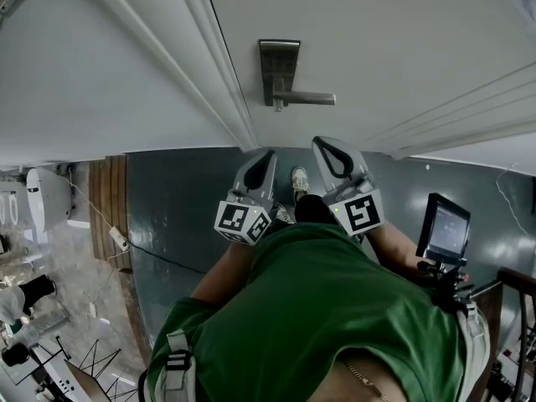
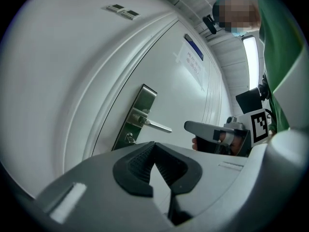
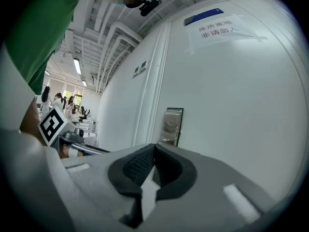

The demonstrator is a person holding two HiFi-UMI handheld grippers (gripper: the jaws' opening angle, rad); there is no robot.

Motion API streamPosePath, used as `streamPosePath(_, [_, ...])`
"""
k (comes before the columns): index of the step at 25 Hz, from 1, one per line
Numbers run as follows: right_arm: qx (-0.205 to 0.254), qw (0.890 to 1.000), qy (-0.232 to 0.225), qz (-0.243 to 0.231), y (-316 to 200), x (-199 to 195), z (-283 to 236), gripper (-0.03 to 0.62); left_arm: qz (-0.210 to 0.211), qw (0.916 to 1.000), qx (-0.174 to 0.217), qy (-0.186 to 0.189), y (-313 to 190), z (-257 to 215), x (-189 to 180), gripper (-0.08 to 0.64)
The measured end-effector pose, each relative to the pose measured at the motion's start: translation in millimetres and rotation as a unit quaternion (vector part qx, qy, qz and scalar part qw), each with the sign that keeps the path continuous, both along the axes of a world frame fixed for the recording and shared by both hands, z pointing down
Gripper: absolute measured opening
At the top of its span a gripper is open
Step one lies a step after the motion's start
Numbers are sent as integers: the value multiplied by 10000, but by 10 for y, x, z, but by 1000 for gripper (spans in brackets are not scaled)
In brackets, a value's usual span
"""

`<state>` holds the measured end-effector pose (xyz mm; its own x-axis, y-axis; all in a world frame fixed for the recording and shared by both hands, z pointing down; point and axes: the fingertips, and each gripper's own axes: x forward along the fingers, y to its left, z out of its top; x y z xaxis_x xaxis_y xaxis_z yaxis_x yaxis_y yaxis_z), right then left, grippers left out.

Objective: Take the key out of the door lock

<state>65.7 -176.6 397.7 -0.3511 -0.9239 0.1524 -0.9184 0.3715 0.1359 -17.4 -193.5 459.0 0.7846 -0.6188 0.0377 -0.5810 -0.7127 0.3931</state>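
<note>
Your left gripper [image 1: 266,159] and right gripper [image 1: 325,145] are both clenched with nothing between the jaws. They are held side by side, short of the door [image 1: 377,32] and clear of it. The key [image 2: 129,138] sits in the lock plate [image 1: 279,69], just below the lever [image 1: 308,99], close to the door's edge by the frame. Neither gripper touches it. High on the door, a white sign [image 3: 219,30] reads 库房重地 and, beneath, 非请勿入. The blue strip [image 3: 205,16] above the sign is too small to read.
</note>
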Motion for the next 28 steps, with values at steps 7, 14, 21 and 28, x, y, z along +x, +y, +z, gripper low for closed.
streamPosePath(7, [358, 9981, 493, -29, -1, 31, -112, -3, 30, 9998, -70, -209, 6, 134, 2, 0])
streamPosePath(14, [596, 9937, 923, -202, 16, -41, -225, -3, -32, 9995, -242, -184, -9, 229, -31, 2])
streamPosePath(21, [960, 9906, 921, -325, 50, -119, -392, -2, 30, 9983, -564, 111, -12, 285, -3, 81])
streamPosePath(28, [1075, 9893, 929, -336, 29, -128, -477, 0, -49, 9884, -1249, 867, -166, 303, 40, 140])
